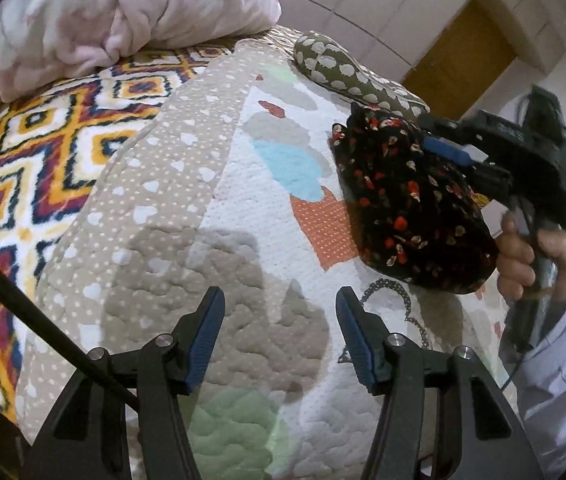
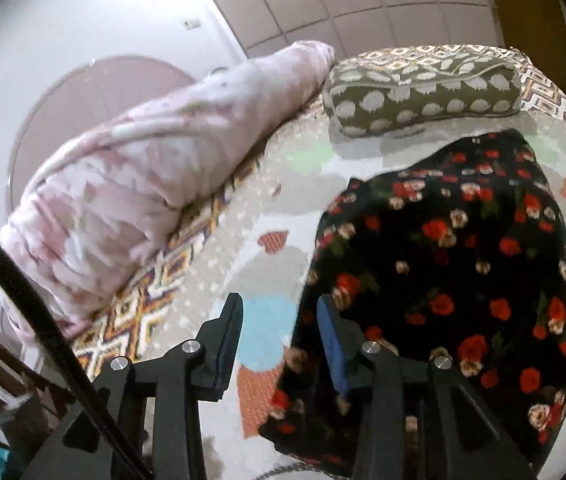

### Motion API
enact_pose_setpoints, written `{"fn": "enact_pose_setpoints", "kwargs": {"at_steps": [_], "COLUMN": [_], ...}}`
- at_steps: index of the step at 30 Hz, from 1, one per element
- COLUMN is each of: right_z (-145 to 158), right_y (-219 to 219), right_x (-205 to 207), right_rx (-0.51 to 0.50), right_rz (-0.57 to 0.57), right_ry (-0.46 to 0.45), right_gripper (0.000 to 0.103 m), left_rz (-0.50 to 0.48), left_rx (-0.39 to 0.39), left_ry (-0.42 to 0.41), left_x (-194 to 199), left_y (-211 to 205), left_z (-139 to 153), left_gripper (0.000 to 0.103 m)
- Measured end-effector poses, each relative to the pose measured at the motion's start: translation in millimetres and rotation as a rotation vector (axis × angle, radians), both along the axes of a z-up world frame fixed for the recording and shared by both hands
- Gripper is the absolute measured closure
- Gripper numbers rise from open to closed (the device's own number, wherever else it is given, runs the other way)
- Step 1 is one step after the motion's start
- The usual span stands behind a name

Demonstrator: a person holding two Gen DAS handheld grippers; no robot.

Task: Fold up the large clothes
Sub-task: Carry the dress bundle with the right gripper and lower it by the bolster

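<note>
A black garment with red and cream flowers (image 1: pixel 411 208) lies folded into a compact bundle on the quilted bedcover (image 1: pixel 243 200). My left gripper (image 1: pixel 281 294) hovers open over bare quilt to the garment's left, with nothing between its fingers. In the left wrist view, a hand (image 1: pixel 523 256) holds my right gripper (image 1: pixel 431 134) at the garment's far right edge. In the right wrist view, my right gripper (image 2: pixel 280 300) stands open just above the garment's (image 2: pixel 443 272) left edge. Its pads are not pressing on the cloth.
A rolled pink blanket (image 1: pixel 103 12) lies at the back left on a diamond-patterned bedspread (image 1: pixel 23 160). An olive pillow with pale spots (image 2: pixel 423 92) sits behind the garment. A black cable (image 1: pixel 23 300) crosses the lower left. Wardrobe doors and a wall rise beyond the bed.
</note>
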State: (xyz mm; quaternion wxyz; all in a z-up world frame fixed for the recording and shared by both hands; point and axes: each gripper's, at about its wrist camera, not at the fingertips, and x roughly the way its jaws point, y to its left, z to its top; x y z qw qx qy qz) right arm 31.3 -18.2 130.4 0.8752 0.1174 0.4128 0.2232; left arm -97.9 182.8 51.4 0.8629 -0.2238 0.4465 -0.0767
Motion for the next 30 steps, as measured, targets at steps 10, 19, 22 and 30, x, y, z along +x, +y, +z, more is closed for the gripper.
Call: {"fn": "enact_pose_setpoints", "kwargs": {"at_steps": [10, 19, 22, 30], "right_z": [-92, -79, -70, -28], "right_y": [8, -3, -15, -92], "right_x": [38, -34, -55, -80], "right_rx": [0.095, 0.055, 0.069, 0.166], "right_rz": [0.048, 0.126, 0.117, 0.006], "right_ry": [0.255, 0.157, 0.133, -0.004], "right_gripper": [0.101, 0.079, 0.079, 0.078], "left_rz": [-0.027, -0.005, -0.034, -0.061], "left_rx": [0.038, 0.148, 0.189, 0.185], "left_ry": [-0.014, -0.073, -0.111, -0.123], "left_x": [-6, -12, -18, -19], "left_y": [-18, -37, -49, -74], "left_z": [11, 28, 36, 42], "left_gripper": [0.043, 0.036, 0.028, 0.021]}}
